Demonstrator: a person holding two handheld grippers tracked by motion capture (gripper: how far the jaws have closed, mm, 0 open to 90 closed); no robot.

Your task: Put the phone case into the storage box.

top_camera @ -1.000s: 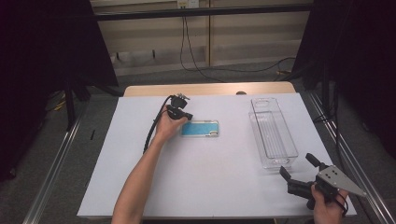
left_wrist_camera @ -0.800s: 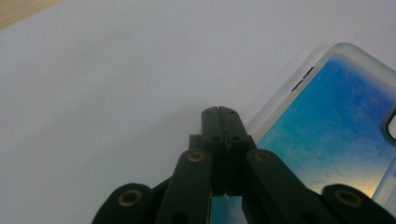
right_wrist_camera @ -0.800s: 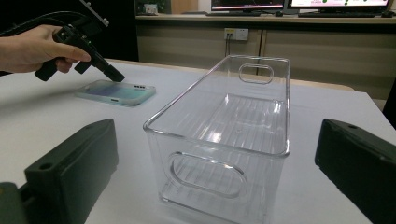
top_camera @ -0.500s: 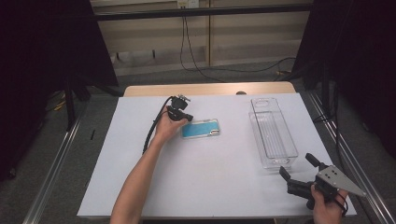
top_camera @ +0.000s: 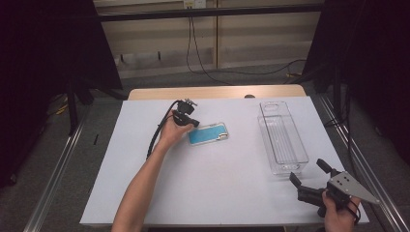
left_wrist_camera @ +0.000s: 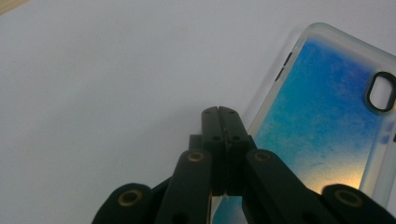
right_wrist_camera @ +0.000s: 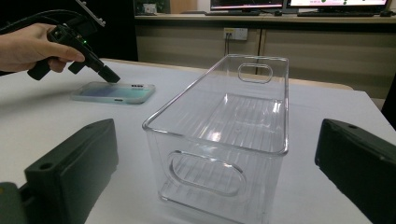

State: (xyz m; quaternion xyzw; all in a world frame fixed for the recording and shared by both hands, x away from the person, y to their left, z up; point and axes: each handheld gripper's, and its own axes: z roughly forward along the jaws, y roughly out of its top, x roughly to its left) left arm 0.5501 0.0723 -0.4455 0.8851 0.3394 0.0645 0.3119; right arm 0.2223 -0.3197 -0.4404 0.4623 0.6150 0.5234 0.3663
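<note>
left hand-held gripper (left_wrist_camera: 219, 112): jaws together | right hand-held gripper (top_camera: 309, 175): jaws apart

The phone case (top_camera: 207, 133) is clear-rimmed with a blue back fading to yellow at one end. It lies flat on the white worktop (top_camera: 217, 183), camera cutout away from the person's left hand, well apart from the clear bin (top_camera: 282, 137).

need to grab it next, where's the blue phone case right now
In the high view the blue phone case lies flat on the white table, left of the clear bin, with the shut left gripper at its left end.
</note>
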